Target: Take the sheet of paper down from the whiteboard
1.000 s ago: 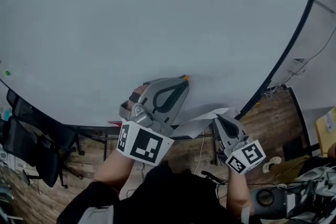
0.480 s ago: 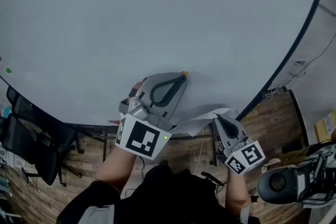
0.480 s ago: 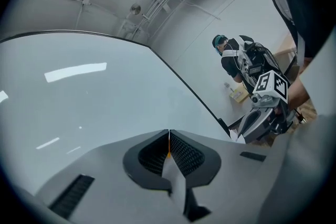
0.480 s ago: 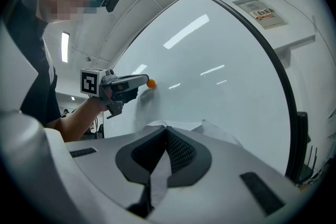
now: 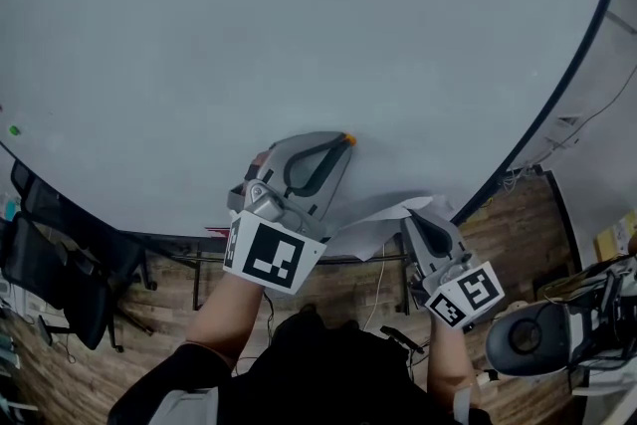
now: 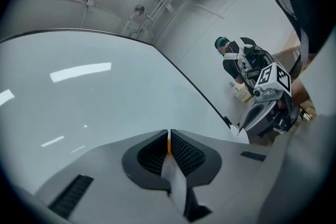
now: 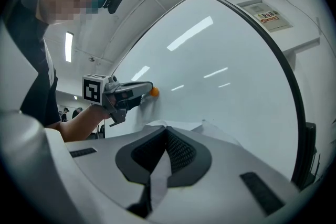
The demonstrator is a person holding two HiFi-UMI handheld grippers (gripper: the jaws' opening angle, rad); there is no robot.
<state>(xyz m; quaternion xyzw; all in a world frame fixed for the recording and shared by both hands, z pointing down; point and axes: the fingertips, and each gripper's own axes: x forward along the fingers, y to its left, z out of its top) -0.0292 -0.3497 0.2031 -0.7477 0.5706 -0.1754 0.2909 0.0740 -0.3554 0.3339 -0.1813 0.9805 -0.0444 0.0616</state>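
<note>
1. Magnet handling comes first, at the left. Our left tool (image 5: 336, 148) has the orange magnet (image 5: 348, 138) between its jaw tips, against the whiteboard (image 5: 299, 25). The jaws are almost together on it and have just been opening a little.
2. We judge that the magnet is being set on the bare board, apart from the paper. We should let it sit flat before we loosen fully. Then we should draw the tool straight back, so that the magnet does not slide or drop.
3. The sheet of paper (image 5: 373, 232) is curled and off the board surface. It hangs near the board's lower edge, between the two tools.
4. At the right, our right tool (image 5: 409, 220) is clenched on the right part of the sheet. We should keep this pinch firm and the hand quiet while the left one works, because it seems that only this grip carries the paper.
</note>
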